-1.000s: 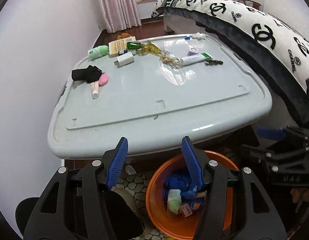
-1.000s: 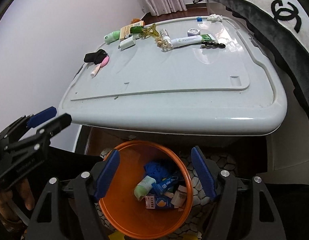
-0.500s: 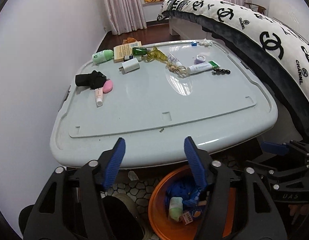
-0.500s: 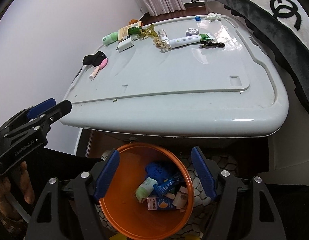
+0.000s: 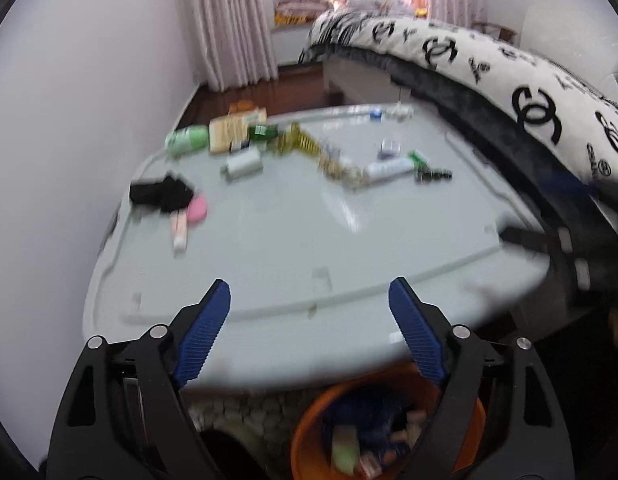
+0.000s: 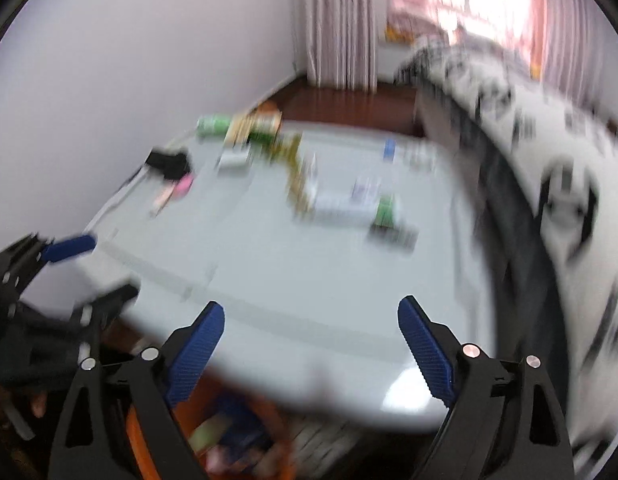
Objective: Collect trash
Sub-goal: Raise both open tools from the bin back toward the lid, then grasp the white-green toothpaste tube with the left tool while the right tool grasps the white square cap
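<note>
Both views are motion-blurred. My left gripper (image 5: 309,292) is open and empty over the near edge of the pale grey table (image 5: 309,240). My right gripper (image 6: 311,316) is open and empty over the same edge, further right. The orange trash bin (image 5: 309,432) with several discarded packets stands on the floor below the table edge; it also shows in the right wrist view (image 6: 137,440). Litter lies at the table's far side: a black cloth (image 5: 161,194), a pink item (image 5: 198,209), a white tube (image 5: 389,168), a green bottle (image 5: 187,140) and a yellow tangle (image 5: 301,144).
A bed with a black-and-white logo blanket (image 5: 529,92) runs along the table's right side. A white wall (image 5: 69,120) is on the left. Curtains (image 5: 233,20) and dark wood floor lie beyond. The left gripper shows in the right wrist view (image 6: 61,264).
Both grippers have risen and tilted up from the bin toward the tabletop. The left gripper's jaws have spread wider. The right gripper swung fast, blurring its view.
</note>
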Available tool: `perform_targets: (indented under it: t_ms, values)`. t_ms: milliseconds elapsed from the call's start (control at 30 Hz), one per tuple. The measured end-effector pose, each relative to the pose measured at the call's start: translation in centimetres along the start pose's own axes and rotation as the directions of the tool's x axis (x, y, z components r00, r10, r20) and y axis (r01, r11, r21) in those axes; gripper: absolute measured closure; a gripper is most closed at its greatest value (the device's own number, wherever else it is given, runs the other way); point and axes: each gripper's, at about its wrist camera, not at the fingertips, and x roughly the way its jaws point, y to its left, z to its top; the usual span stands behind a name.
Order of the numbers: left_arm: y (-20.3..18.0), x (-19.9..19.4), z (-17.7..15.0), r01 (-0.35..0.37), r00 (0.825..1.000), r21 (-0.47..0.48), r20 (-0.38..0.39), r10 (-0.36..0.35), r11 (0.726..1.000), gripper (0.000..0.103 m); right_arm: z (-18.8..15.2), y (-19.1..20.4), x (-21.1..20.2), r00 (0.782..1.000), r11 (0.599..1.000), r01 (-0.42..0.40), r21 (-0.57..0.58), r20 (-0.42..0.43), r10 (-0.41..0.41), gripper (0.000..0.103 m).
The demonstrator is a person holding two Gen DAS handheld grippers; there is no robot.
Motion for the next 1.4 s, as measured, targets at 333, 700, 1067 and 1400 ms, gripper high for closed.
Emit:
perform_targets:
  t_ms: [333, 700, 1067, 1400]
  values:
    - [0.6, 3.7, 0.8, 0.014, 1.000, -0.018, 0.022, -0.014, 1.000, 0.022, 9.4, -4.4, 15.6, 0.990, 0.994, 0.091, -0.065, -0.103, -0.097, 0.035]
    - [1.1, 4.6, 1.0, 0.041, 0.999, -0.021, 0.001, -0.041, 0.999, 0.022, 10.8, -6.3, 24.3, 0.965, 0.998, 0.064, 0.024, -0.256, -0.056, 0.064]
    - [-0.5, 5.6, 1.4, 0.090, 0.996, 0.005, -0.025, -0.090, 0.996, 0.022, 11.2, -5.6, 13.7, 0.999, 0.997, -0.022, 0.070, -0.039, 0.025, 0.064]
    - [-5.1, 7.1, 5.5, 0.387, 0.922, 0.181, -0.044, -0.385, 0.904, 0.022, 4.5, -6.8, -1.1, 0.994, 0.994, -0.067, 0.091, 0.097, 0.058, 0.064]
